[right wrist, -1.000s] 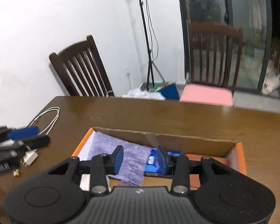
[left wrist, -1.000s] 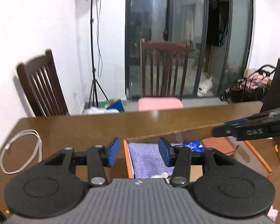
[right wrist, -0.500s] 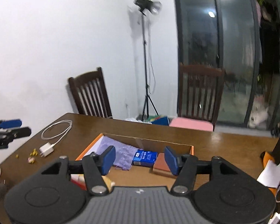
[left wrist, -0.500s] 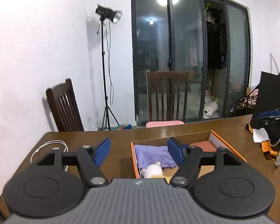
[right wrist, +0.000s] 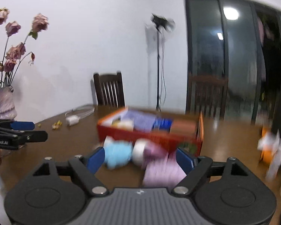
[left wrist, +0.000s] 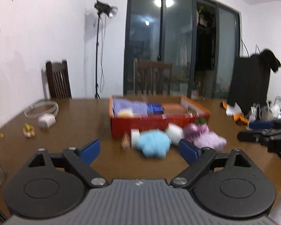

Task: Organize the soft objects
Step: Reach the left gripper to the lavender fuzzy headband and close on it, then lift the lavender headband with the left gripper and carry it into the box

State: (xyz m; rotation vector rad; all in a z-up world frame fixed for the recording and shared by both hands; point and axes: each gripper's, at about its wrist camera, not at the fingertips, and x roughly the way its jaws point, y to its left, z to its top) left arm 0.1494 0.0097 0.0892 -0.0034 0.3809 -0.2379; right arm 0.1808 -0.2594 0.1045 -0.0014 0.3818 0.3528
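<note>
On the brown tabletop (left wrist: 80, 129) an orange box (left wrist: 155, 123) stands at the far middle, already holding a purple cloth (left wrist: 131, 105), a blue packet (left wrist: 155, 109) and a brownish pad (left wrist: 173, 108). Just in front of its near wall lie three blurred soft toys: one light blue (left wrist: 153, 143), one white (left wrist: 175, 131), one pink-lilac (left wrist: 206, 136). A white charger with its coiled cable (left wrist: 46, 120) sits far left; two wooden chairs stand beyond. Your left gripper (left wrist: 139, 150) is opening wide with nothing between its jaws. Your right gripper (right wrist: 140, 158) is opening too, empty, with the toys lying just beyond its fingertips.
</note>
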